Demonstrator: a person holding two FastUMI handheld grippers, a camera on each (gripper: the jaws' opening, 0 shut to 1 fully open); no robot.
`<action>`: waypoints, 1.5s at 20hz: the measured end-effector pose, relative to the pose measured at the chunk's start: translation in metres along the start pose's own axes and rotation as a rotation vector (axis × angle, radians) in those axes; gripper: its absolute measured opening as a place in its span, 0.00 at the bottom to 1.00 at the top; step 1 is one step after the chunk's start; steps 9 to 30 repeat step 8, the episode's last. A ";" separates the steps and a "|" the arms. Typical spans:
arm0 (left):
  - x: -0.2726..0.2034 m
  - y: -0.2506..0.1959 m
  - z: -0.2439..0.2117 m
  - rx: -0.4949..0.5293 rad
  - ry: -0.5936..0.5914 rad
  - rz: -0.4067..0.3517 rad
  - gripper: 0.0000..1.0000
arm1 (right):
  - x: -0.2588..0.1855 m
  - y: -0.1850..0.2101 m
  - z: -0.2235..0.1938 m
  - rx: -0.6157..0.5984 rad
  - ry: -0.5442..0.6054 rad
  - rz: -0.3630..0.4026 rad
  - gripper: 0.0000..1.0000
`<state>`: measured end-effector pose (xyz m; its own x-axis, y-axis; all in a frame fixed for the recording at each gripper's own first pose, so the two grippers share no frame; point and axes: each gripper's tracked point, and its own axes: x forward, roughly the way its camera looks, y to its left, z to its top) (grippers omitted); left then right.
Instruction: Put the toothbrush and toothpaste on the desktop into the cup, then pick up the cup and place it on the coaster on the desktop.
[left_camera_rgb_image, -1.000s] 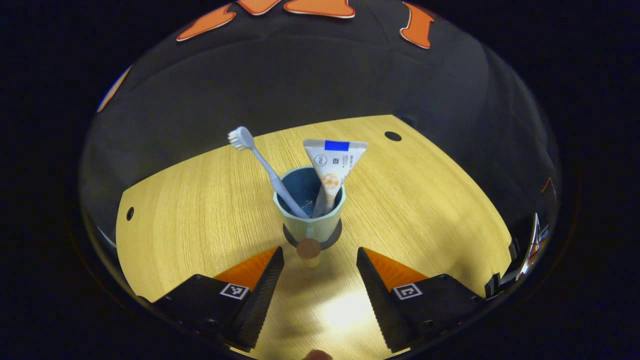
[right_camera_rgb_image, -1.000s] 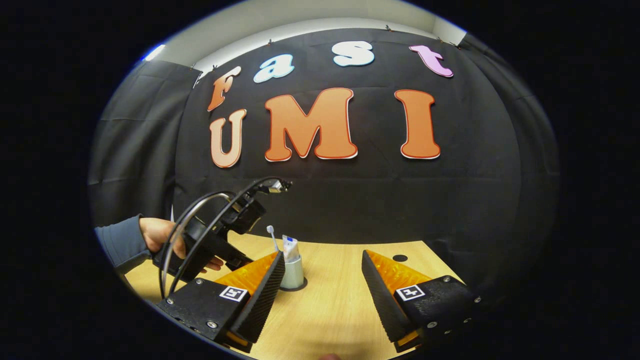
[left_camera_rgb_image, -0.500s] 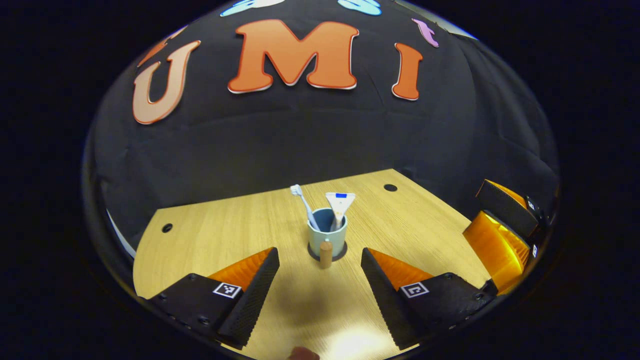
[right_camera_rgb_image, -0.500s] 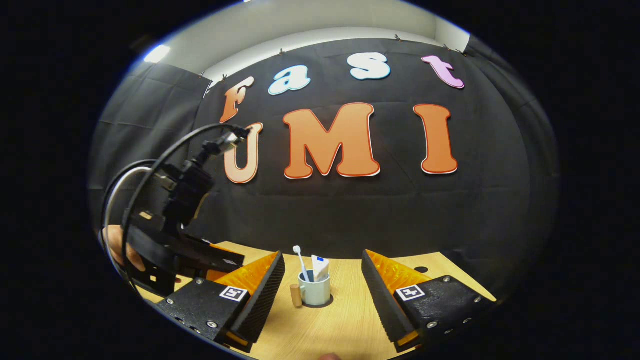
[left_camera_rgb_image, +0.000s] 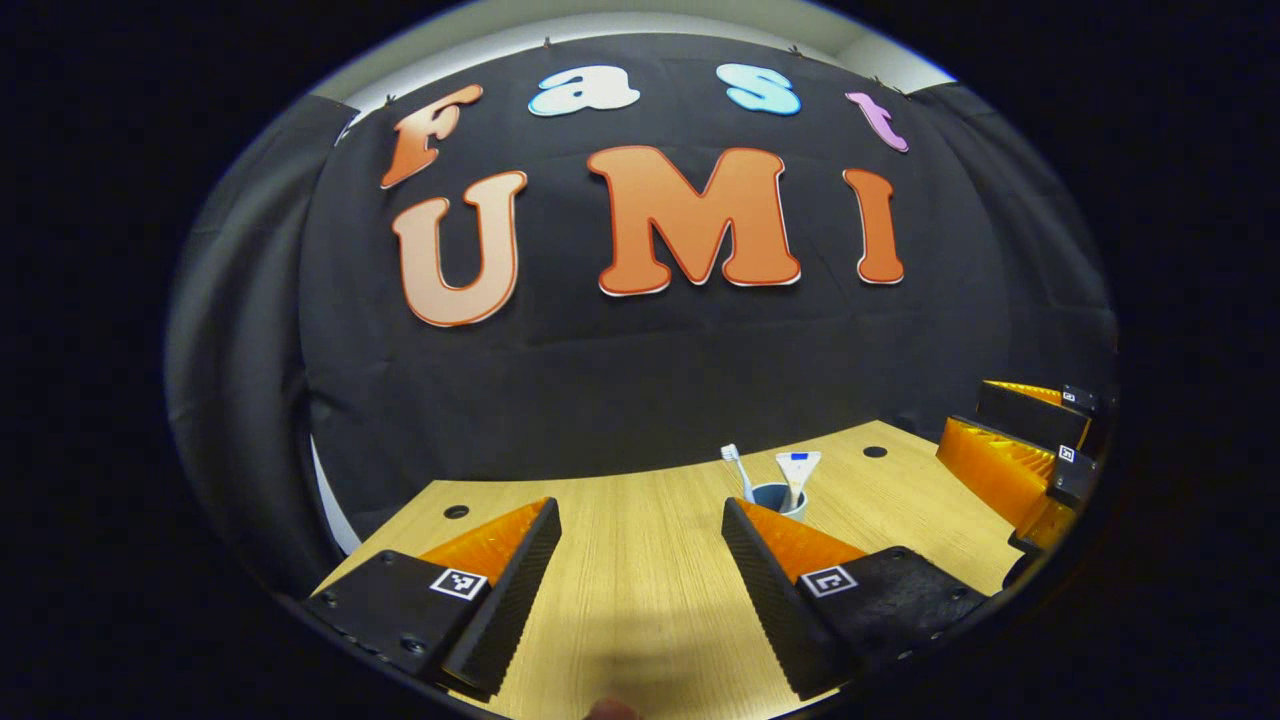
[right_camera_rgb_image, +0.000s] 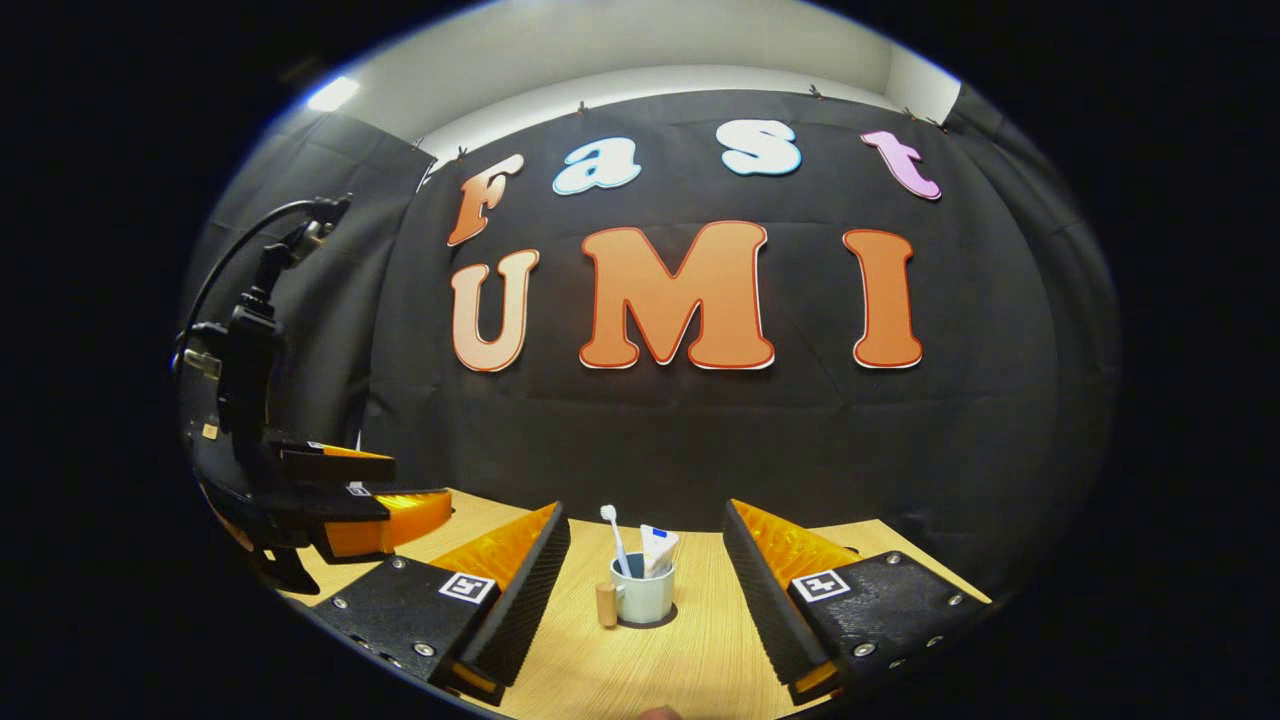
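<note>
Right tongs (right_camera_rgb_image: 645, 575) parted, gripping nothing, level and low over the tabletop (right_camera_rgb_image: 690, 660), aimed straight ahead at the cup (right_camera_rgb_image: 642, 592). Left tongs (left_camera_rgb_image: 640, 570) likewise spread wide and bare, pointed past the cup's left side. Ahead of the right pair, near and centred between its fingers: pale cup upright on a dark round coaster (right_camera_rgb_image: 655, 620), wooden-knobbed handle (right_camera_rgb_image: 605, 604) sticking out to the left. Toothbrush (right_camera_rgb_image: 614, 538) leaning left inside the cup, bristles up; toothpaste tube (right_camera_rgb_image: 656, 549) standing beside it, crimped end up. Both long axes close to upright. From the left gripper view, same cup (left_camera_rgb_image: 785, 498) farther off and to the right, half hidden behind a finger. Off to the left in the right gripper view, left tongs (right_camera_rgb_image: 400, 490) held level, drawn well clear. By appearance, task complete; next move likely plain retreat, right pair being the nearer.
</note>
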<state>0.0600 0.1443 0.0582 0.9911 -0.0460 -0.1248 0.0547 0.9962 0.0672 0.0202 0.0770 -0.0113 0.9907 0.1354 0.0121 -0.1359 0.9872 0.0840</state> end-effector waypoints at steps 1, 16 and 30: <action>-0.005 0.007 0.001 -0.007 -0.021 0.013 0.98 | 0.000 0.002 -0.001 -0.001 0.002 0.000 0.92; -0.036 0.030 -0.002 -0.138 -0.135 0.034 0.98 | -0.005 0.026 -0.006 -0.008 0.000 0.035 0.94; -0.036 0.030 -0.002 -0.138 -0.135 0.034 0.98 | -0.005 0.026 -0.006 -0.008 0.000 0.035 0.94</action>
